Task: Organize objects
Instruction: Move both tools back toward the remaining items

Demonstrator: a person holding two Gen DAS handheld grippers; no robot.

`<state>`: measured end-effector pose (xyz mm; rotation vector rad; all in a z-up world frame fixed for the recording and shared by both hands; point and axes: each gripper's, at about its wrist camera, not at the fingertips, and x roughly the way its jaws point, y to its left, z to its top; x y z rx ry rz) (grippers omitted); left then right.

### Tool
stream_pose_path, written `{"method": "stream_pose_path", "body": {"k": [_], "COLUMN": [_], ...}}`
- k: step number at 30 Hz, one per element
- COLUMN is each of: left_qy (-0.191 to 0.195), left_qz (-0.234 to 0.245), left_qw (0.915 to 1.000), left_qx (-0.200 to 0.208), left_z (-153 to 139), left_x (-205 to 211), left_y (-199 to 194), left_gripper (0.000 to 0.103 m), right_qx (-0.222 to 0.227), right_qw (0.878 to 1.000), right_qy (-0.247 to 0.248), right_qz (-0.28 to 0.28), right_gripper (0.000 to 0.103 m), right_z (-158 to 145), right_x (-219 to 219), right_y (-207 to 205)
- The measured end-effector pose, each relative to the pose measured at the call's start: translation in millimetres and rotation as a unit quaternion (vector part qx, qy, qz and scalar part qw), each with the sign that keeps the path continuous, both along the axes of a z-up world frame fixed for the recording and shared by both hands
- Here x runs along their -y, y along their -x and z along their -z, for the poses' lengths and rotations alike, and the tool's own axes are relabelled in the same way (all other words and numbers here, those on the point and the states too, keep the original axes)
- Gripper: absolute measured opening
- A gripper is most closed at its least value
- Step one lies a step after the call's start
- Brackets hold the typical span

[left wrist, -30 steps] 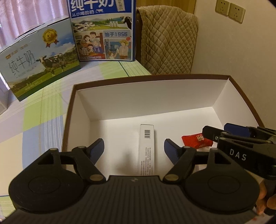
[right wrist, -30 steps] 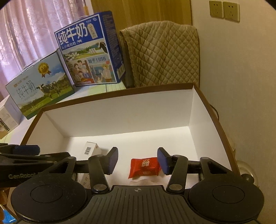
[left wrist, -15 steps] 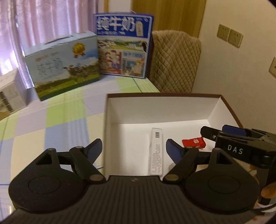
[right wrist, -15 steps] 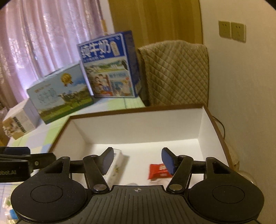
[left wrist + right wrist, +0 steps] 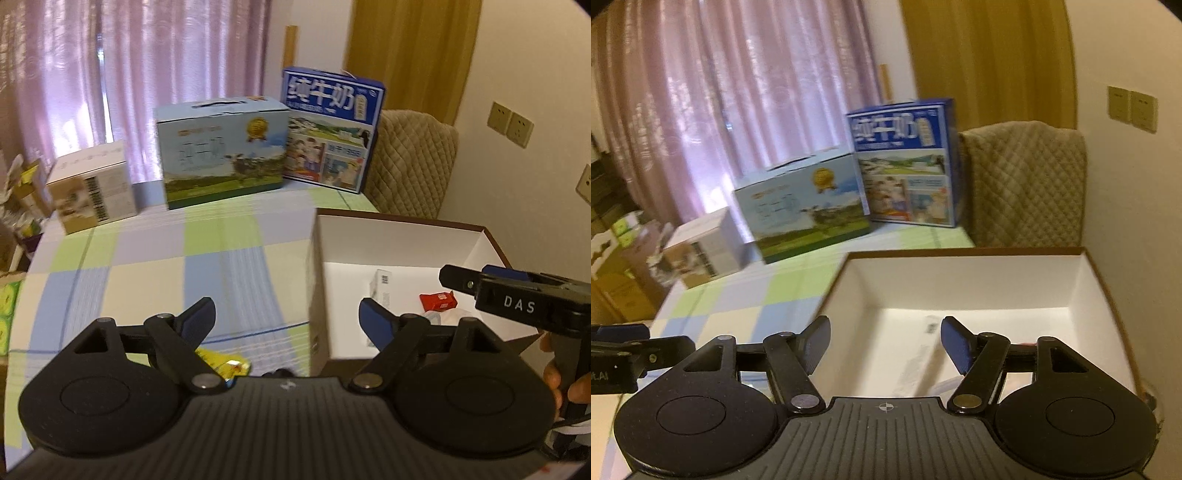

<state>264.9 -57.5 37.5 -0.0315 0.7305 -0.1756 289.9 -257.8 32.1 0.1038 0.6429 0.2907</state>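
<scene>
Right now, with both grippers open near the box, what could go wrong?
1. The left gripper sits close to the box wall; a sideways move might knock it.
2. The yellow wrapper lies partly hidden under that gripper, so a grasp may miss.
3. The right gripper hangs close by; they might collide.

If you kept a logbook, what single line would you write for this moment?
left gripper: open, empty | right gripper: open, empty | white box: red packet, white carton | tablecloth: yellow wrapper

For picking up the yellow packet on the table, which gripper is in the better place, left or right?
Probably the left gripper. It is open, and the yellow packet lies just below its left finger, outside the box. The right gripper, also open, points into the box.
</scene>
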Motion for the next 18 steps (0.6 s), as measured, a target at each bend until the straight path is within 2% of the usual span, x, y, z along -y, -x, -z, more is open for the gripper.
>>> {"method": "stream_pose_path", "body": {"k": [11, 18], "left_qy": [0.01, -0.006], "left_qz": [-0.06, -0.098], "left_qw": [0.9982, 0.9952], "left_qx": [-0.001, -0.002], "left_z": [-2, 12], "left_x": [-73, -109], "left_y": [53, 74], "left_gripper": [0.084, 0.085], "right_qx": [-0.011, -0.035], "right_qw": [0.998, 0.993], "right_qy": [-0.009, -0.018], "right_qz": [-0.068, -0.114], "right_gripper": [0.066, 0.067], "right_z": [4, 25], "right_x": [-52, -79], "right_y": [46, 61]}}
